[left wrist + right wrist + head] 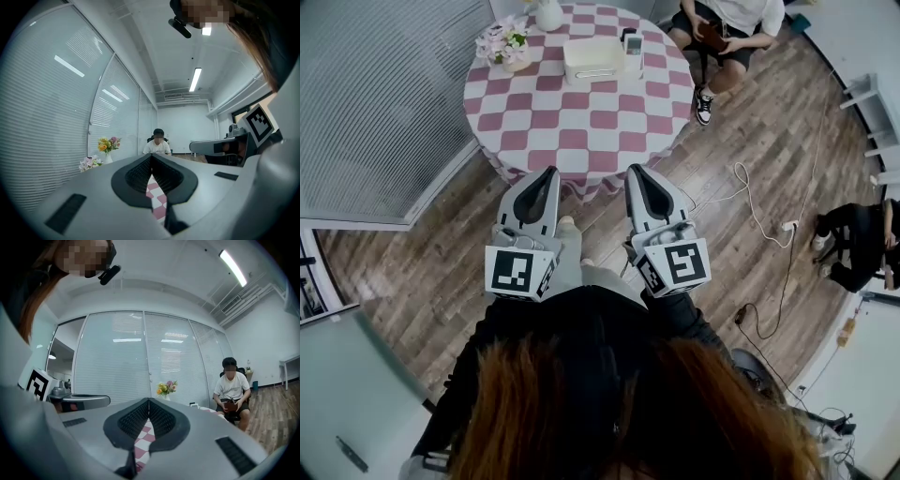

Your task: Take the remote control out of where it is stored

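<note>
The remote control stands upright at the right end of a white storage box, on the far side of a round table with a pink and white checked cloth. Both grippers hang short of the table's near edge, pointing level toward it. My left gripper has its jaws shut with nothing between them, the ribbed pads meeting at the tip. My right gripper is shut and empty as well, its pads pressed together. The remote is far from both.
A bunch of pale flowers and a white vase stand at the table's far left. A seated person is behind the table on the right. Cables run over the wooden floor. Glass walls with blinds are at the left.
</note>
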